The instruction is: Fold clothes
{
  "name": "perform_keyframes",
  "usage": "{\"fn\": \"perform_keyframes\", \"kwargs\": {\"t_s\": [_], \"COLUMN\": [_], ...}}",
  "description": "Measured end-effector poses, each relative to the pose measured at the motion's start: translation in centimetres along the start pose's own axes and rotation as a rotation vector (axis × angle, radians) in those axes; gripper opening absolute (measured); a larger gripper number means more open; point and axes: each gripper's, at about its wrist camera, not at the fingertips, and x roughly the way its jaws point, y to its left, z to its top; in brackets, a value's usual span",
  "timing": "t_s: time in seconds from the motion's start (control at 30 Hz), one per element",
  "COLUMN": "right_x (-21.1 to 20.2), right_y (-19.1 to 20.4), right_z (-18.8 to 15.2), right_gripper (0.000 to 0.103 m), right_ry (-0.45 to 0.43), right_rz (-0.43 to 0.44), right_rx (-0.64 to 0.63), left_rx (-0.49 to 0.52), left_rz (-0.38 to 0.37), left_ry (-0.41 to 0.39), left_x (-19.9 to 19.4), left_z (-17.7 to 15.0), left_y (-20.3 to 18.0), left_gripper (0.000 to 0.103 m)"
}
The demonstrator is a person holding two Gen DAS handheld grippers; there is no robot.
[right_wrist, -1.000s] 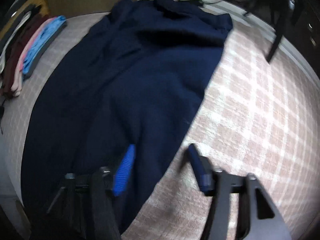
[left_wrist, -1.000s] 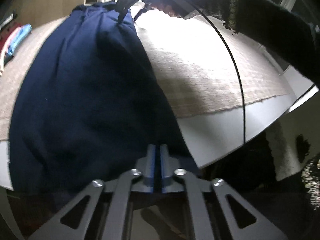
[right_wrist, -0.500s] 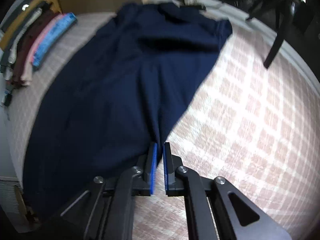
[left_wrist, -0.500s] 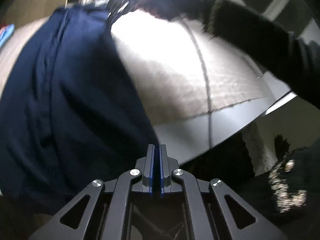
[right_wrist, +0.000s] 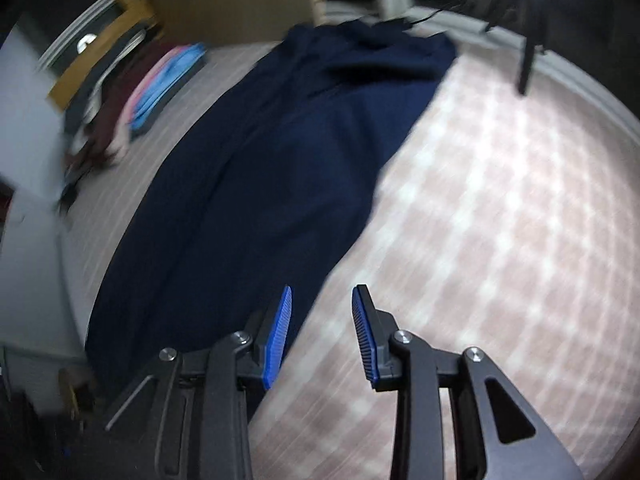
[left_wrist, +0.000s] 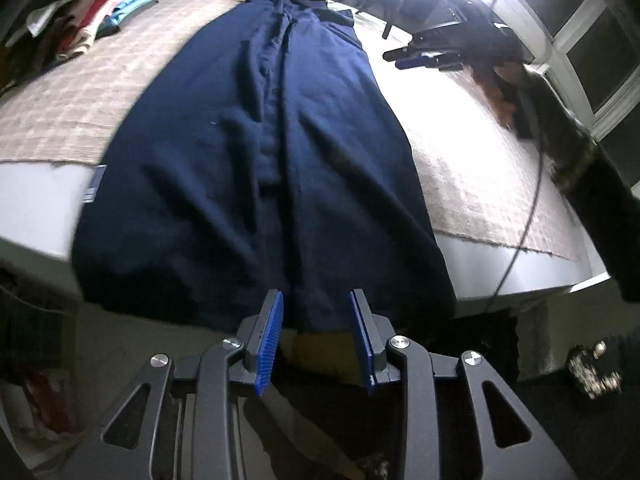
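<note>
Surface: bed [left_wrist: 472, 184] under a pale checked cover [right_wrist: 500, 220]; a white mattress edge shows bare below the cover's hem at the near side in the left wrist view.
Task item: navy garment [left_wrist: 272, 152] laid lengthwise down the bed, button placket along its middle, collar end at 12 o'clock, hem draped over the near mattress edge at 6 o'clock. Creased, not yet folded.
Room, left: stack of folded clothes [left_wrist: 104, 12], red, pink and light blue, at 10 o'clock on the cover, well apart from the garment.
Room, far: bright window glare at 1 o'clock in the left wrist view; window frames at 2 o'clock. A dark chair leg [right_wrist: 526, 64] stands past the bed at 1 o'clock in the right wrist view.
Left gripper [left_wrist: 318, 336]: jaws have just been opening and stand partly apart, blue pads clear of the cloth; the garment's hem lies beyond the tips, nothing gripped.
Right gripper [right_wrist: 322, 336]: jaws have just been opening, partly apart, nothing between the pads; the garment's right edge runs just beside its left finger. Seen also from the left wrist at 1 o'clock [left_wrist: 424, 60], over the cover, held by a dark-sleeved arm [left_wrist: 592, 184].
Edges: the garment's right edge runs diagonally from 1 to 6 o'clock in the right wrist view.
Open room: broad bare cover right of the garment, 2 to 5 o'clock; a narrower strip on its left, 8 to 10 o'clock.
Cable: thin dark cable [left_wrist: 528, 216] crosses the cover at 3 o'clock.
</note>
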Motion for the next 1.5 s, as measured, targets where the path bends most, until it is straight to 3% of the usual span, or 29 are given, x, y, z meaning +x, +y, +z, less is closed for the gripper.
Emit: {"fn": "perform_keyframes", "kwargs": {"t_s": [0.17,0.2,0.27,0.37,0.43,0.5,0.53,0.63,0.73,0.77,0.8,0.83,1.0,1.1,1.2,1.33,1.5], "right_x": [1.2,1.3,1.6,2.4,2.7,2.2,1.5,-1.5,-4.5,-5.1,-5.6,-6.0,-5.4,-4.2,-0.7,1.3,2.7], "right_y": [1.1,1.2,2.3,3.8,4.3,4.2,3.8,1.8,-1.5,-2.6,-3.7,-4.8,-10.7,-14.4,-16.6,-18.7,-18.1], "right_z": [-1.4,-1.5,-1.8,-2.2,-2.0,-1.5,-1.1,1.0,4.8,6.1,7.4,8.8,13.9,14.6,16.6,17.2,17.7], "right_gripper": [0.031,0.031,0.031,0.031,0.031,0.031,0.031,0.031,0.031,0.031,0.031,0.031,0.031,0.032,0.032,0.035,0.037], "right_ry": [0.022,0.017,0.005,0.038,0.061,0.089,0.086,0.026,-0.055,-0.074,-0.089,-0.103,-0.145,-0.141,-0.139,-0.134,-0.124], "right_rz": [0.011,0.017,0.064,0.01,-0.044,-0.047,-0.041,-0.047,-0.079,-0.091,-0.098,-0.098,-0.092,-0.093,-0.045,0.028,0.045], "right_rx": [0.008,0.013,-0.002,-0.087,-0.13,-0.136,-0.131,-0.093,-0.015,0.01,0.033,0.054,0.147,0.203,0.283,0.339,0.257], "left_rx": [0.063,0.064,0.065,0.067,0.034,0.032,0.049,0.112,0.186,0.209,0.228,0.246,0.315,0.338,0.386,0.369,0.361], "left_rz": [0.042,0.05,0.066,0.091,0.139,0.115,0.123,0.106,0.067,0.058,0.054,0.051,-0.005,-0.015,0.03,0.032,-0.02], "left_ry": [0.012,0.013,0.015,0.018,0.047,0.047,0.034,-0.009,-0.045,-0.058,-0.064,-0.071,-0.081,-0.078,-0.089,-0.046,-0.014], "left_x": [0.2,-0.1,-0.7,-1.6,-1.7,-2.7,-3.4,-5.9,-6.6,-6.8,-6.1,-5.4,2.8,7.2,11.1,12.6,13.8], "left_z": [-0.4,-0.4,-0.3,-0.2,-0.3,-0.2,-0.1,1.7,5.5,6.5,8.1,9.7,16.7,20.5,22.1,22.4,22.4], "left_y": [-0.1,0.1,0.5,1.2,2.5,2.8,2.5,1.1,-1.1,-1.8,-2.6,-3.4,-7.6,-8.8,-9.3,-7.9,-7.0], "left_gripper": [0.025,0.006,0.006,0.007,0.009,0.012,0.02,0.039,0.046,0.054,0.064,0.068,0.068,0.068,0.068,0.068,0.068]}}
